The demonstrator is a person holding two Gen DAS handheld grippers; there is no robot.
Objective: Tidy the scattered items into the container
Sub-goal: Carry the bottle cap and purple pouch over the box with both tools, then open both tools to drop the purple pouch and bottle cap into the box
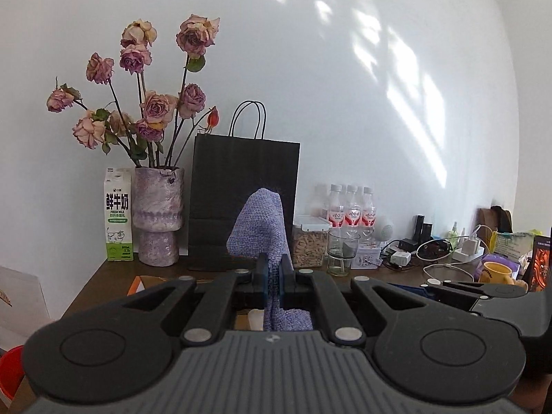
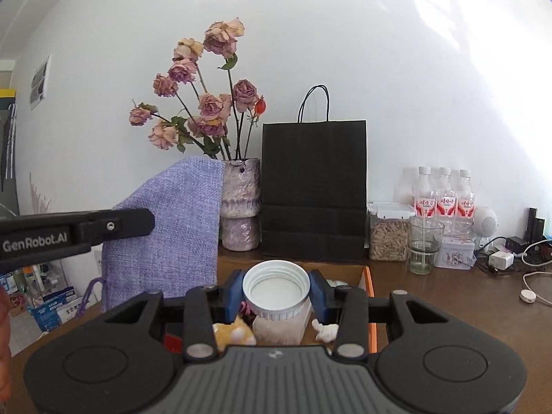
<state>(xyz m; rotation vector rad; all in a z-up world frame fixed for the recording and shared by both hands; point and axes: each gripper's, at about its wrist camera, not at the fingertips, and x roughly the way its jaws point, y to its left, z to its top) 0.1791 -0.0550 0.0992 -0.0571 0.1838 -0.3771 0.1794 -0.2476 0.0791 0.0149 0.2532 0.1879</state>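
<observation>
one pouch [image 1: 259,227], one jar [image 2: 276,288] (both gripped)

The left gripper [image 1: 273,277], a black two-finger tool with blue pads on a ribbed grey body, is held nearly level, tipped slightly down, its jaws pinched tight on a fold of lilac woven cloth pouch [image 1: 259,227] that rises above the fingertips and also hangs beneath them. From the other side, its black finger reaches in across the pouch. The right gripper [image 2: 276,295], of the same build, also points almost level and a little down, its blue pads [image 2: 234,293] pressed on either side of the neck of a clear plastic jar [image 2: 276,296] with a white threaded mouth, held upright between them.
</observation>
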